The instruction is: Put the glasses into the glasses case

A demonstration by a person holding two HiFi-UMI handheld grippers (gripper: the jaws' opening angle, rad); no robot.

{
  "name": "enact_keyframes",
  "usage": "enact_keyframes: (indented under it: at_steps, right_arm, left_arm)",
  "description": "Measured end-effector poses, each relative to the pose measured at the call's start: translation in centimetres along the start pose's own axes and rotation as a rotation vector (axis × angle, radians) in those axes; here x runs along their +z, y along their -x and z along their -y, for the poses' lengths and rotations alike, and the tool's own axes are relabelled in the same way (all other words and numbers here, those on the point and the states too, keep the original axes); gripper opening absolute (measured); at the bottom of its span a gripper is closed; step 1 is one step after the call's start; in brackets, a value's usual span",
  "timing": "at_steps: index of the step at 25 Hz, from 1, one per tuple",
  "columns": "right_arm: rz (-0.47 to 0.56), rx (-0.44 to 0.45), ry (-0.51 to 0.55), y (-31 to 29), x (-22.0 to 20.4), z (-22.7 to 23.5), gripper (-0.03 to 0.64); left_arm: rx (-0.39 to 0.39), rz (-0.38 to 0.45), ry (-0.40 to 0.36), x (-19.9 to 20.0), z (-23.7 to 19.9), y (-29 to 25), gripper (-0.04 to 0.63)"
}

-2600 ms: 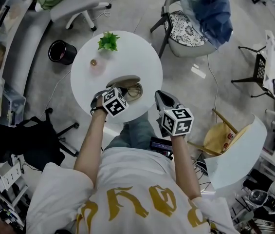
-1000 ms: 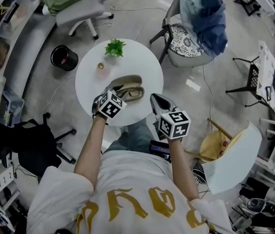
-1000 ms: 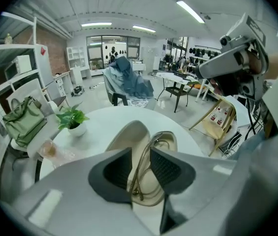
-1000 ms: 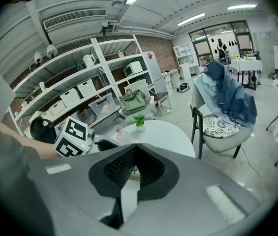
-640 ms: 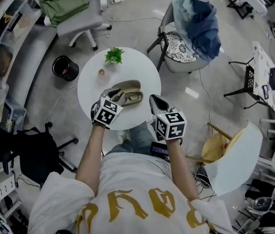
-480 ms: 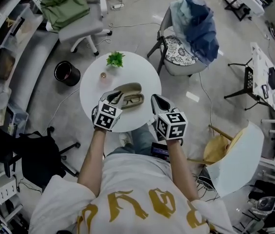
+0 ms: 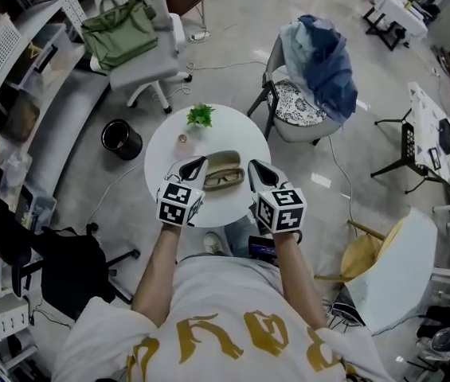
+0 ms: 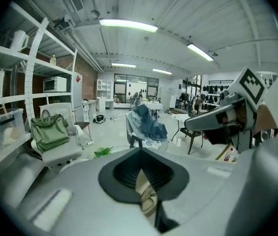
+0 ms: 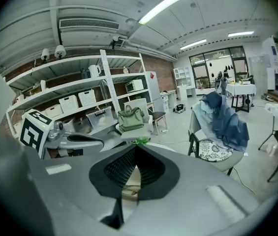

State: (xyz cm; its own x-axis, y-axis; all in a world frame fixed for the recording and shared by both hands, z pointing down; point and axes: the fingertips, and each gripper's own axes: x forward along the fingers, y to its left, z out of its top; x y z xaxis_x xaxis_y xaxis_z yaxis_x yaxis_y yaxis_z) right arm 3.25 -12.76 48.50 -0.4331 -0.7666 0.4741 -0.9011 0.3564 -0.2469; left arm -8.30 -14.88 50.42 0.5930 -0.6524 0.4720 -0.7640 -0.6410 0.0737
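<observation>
An olive glasses case point(image 7: 223, 160) lies open on the round white table point(image 7: 169, 153). The glasses point(image 7: 225, 178) rest in its near half, as far as I can tell. My left gripper point(image 7: 201, 161) points at the case from its left, shut and empty, a little apart from it. My right gripper point(image 7: 252, 164) is at the case's right, also shut and empty. In the left gripper view the jaws meet at the tip point(image 8: 139, 150), and the case point(image 8: 143, 183) with the glasses point(image 8: 148, 203) shows below. The right gripper view shows the case point(image 9: 129, 177) under the closed tip point(image 9: 135, 146).
A small green plant point(image 7: 201, 115) and a little round object point(image 7: 182, 139) stand at the table's far side. A black bin point(image 7: 119, 138), an office chair with a green bag point(image 7: 131, 33) and a chair draped in blue cloth point(image 7: 314, 58) surround the table.
The left gripper has drawn back from the case to its left side. The head view has risen, so table and case look smaller. The right gripper holds beside the case.
</observation>
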Motion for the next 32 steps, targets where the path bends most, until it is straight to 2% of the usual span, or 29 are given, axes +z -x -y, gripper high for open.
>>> enact_keyframes:
  at_steps: [5, 10, 26, 32]
  right_arm:
    - [0.010, 0.020, 0.019, -0.5, 0.8, -1.0, 0.017]
    - [0.007, 0.020, 0.029, -0.8, 1.1, -1.3, 0.017]
    - [0.007, -0.002, 0.013, 0.0, 1.0, -0.4, 0.017]
    - [0.003, -0.014, 0.001, -0.2, 0.8, 0.1, 0.017]
  left_arm:
    - [0.032, 0.061, 0.047, 1.7, -1.0, 1.3, 0.000]
    - [0.031, 0.117, 0.083, 2.5, -1.8, 1.9, 0.000]
    - [0.010, 0.107, 0.093, 1.8, -1.6, 1.6, 0.000]
    - [0.012, 0.077, 0.095, 0.5, -1.9, 1.6, 0.000]
